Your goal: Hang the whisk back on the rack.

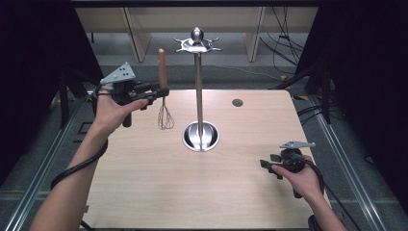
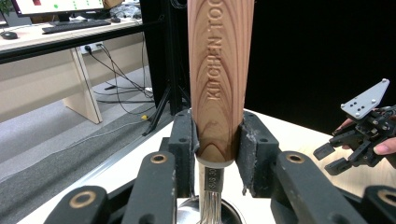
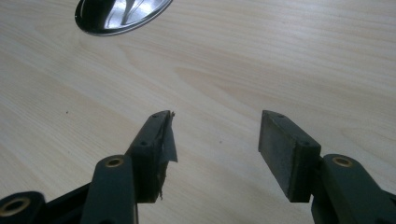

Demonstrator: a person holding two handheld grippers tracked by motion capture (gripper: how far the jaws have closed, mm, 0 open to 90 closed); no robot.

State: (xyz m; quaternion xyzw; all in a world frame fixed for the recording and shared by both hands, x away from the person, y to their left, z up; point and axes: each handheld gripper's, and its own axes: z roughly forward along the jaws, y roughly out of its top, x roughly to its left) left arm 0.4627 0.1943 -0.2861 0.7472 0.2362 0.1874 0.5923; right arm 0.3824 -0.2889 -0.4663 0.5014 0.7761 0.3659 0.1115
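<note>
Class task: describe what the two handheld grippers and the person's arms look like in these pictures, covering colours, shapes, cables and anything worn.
Both the left gripper and right gripper are black, each topped by a grey three-cornered plate with small holes. Their jaws carry flat dark pads with worn, frayed edges, on links with brass-coloured pivot rings. A black cable trails from each. The forearms are bare, with no sleeves or gloves in view.

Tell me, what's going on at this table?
A person holds a gripper in each hand. The left gripper is shut on a whisk, gripping the wooden handle so the wire end hangs above the table. Beside it stands a metal utensil stand with hooks on top. The right gripper waits open and empty, low over the table near the front right.
</note>
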